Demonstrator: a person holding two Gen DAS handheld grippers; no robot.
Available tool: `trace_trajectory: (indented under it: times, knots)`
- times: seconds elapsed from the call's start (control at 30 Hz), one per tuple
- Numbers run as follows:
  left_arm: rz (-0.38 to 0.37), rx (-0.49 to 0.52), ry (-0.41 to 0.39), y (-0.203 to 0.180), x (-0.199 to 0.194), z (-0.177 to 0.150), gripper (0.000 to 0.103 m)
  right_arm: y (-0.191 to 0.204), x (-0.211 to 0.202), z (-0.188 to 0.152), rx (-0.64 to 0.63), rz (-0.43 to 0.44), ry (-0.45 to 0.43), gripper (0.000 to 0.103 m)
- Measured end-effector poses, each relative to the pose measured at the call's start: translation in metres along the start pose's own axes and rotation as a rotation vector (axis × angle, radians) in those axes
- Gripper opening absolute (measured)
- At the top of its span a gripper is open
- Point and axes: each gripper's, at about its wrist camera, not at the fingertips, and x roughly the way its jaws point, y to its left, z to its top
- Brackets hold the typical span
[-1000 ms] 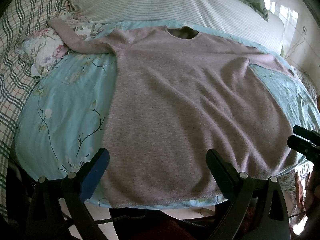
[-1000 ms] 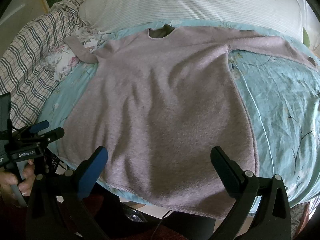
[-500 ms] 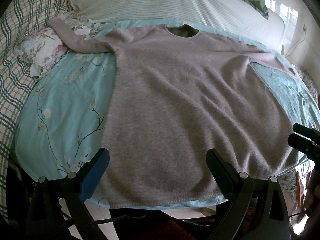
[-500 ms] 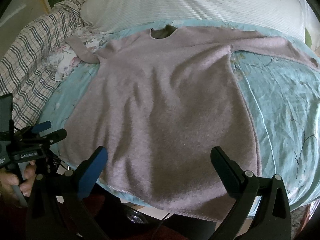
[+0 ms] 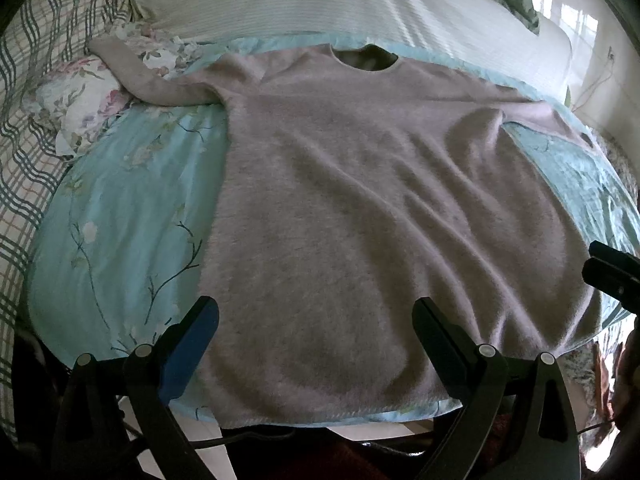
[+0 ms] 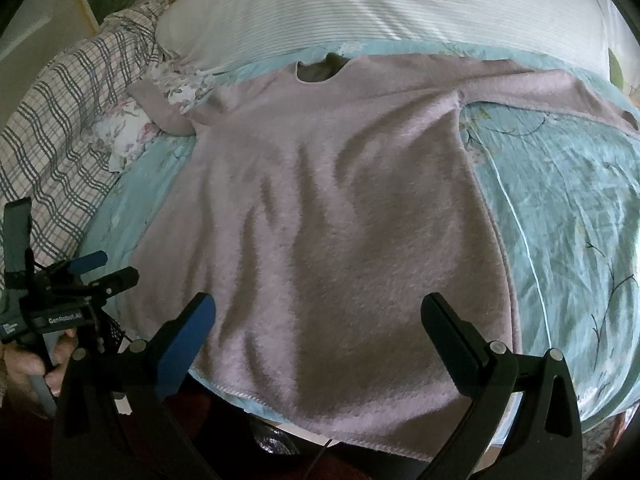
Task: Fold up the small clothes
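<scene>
Left gripper (image 5: 314, 322): jaws spread wide, nothing between them, poised over the near hem. Right gripper (image 6: 318, 318): jaws likewise spread, holding nothing, above the hem toward the garment's right side.

Pinkish-grey sweater (image 5: 352, 216) lies flat, front up, on the aqua floral quilt (image 5: 120, 216); its hem overhangs the near edge of the quilt. Body lightly wrinkled. Both sleeves stretched outward; the left cuff rests on a floral pillow (image 5: 80, 96).

Neck opening points away, just short of the white striped bedding (image 5: 320, 0). A plaid blanket (image 6: 60, 128) lies far left.
</scene>
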Motion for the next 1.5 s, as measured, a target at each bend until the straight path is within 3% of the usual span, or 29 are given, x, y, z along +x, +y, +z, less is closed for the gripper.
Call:
trace_trajectory:
  times: [0.17,0.43,0.57,0.63,0.73,0.83,1.0,1.1,1.37,1.5]
  knots:
    - [-0.032,-0.001,0.017,0.000,0.010,0.005,0.098,-0.009,0.016,-0.005,0.015,0.008,0.006,0.102]
    - [0.038,0.005,0.055,0.001,0.023,0.015,0.098,-0.026,0.023,-0.001,0.052,0.030,-0.014,0.102]
    - [0.012,-0.027,0.022,0.005,0.028,0.022,0.098,-0.065,0.041,-0.007,0.099,0.023,-0.054,0.102]
    - [-0.013,-0.056,-0.006,0.009,0.031,0.027,0.098,-0.094,0.050,-0.012,0.143,-0.002,-0.080,0.102]
    - [-0.025,-0.057,0.011,0.010,0.038,0.037,0.098,-0.148,0.053,-0.003,0.226,-0.043,-0.128,0.100]
    - [-0.022,0.004,0.049,0.003,0.046,0.048,0.098,-0.217,0.050,0.016,0.337,-0.122,-0.189,0.089]
    - [-0.033,0.003,0.049,-0.002,0.056,0.065,0.098,-0.339,0.061,0.046,0.530,-0.249,-0.279,0.068]
    - [-0.056,0.008,0.070,-0.008,0.065,0.073,0.098,-0.402,0.069,0.067,0.626,-0.307,-0.328,0.064]
    - [-0.033,0.024,0.156,-0.019,0.103,0.082,0.098,-0.541,0.109,0.096,0.810,-0.444,-0.393,0.057]
    - [-0.028,0.033,0.194,-0.025,0.121,0.088,0.098,-0.588,0.115,0.089,0.932,-0.424,-0.478,0.037]
